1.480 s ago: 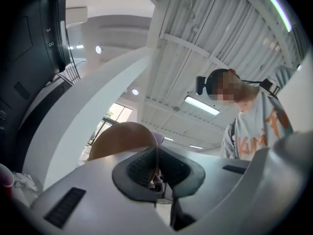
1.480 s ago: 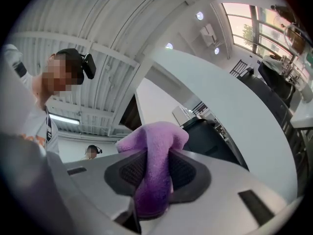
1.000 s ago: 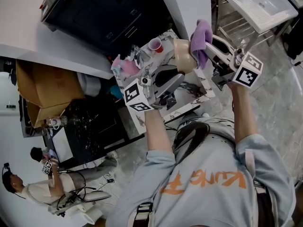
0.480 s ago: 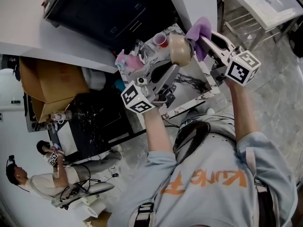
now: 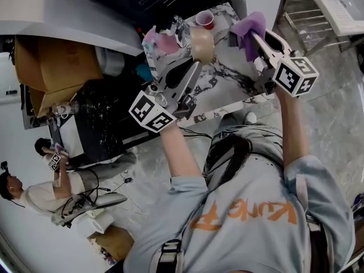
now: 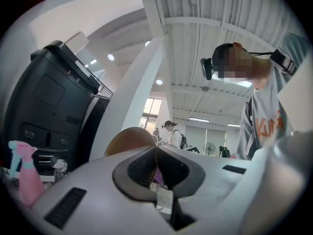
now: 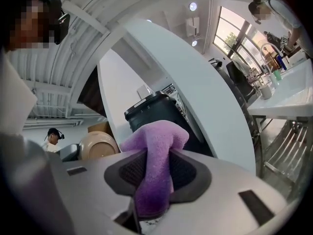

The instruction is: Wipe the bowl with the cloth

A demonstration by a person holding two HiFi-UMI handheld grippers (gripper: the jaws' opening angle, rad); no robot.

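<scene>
Bowl (image 5: 202,43) rim pinched between left gripper (image 6: 155,156) fingers (image 6: 138,168).

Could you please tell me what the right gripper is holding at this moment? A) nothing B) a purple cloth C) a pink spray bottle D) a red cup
B: in the right gripper view, the right gripper has its jaws shut on the purple cloth, while the left gripper pinches the rim of the bowl.
</scene>
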